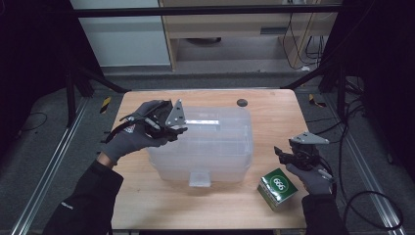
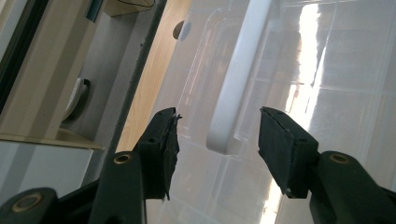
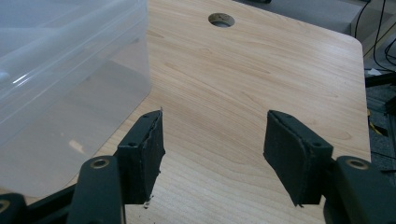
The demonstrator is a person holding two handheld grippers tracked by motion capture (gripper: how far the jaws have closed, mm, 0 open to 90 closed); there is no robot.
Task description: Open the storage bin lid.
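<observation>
Left gripper over the lidded bin's handle

The translucent plastic bin [image 1: 205,147] sat mid-frame on the worktop [image 1: 274,112], lid on, contents not discernible. The left gripper [image 2: 218,135] had its jaws spread either side of the white lid handle [image 2: 236,79], not pinching it. The right gripper [image 3: 212,149], lower right, stood spread over bare wood near a green box [image 1: 278,188].

Translucent storage box [image 1: 205,144] blocks the frame centre; bare tabletop [image 1: 274,117] at right and lower left gives passage; green carton [image 1: 277,188] obstructs lower right.
</observation>
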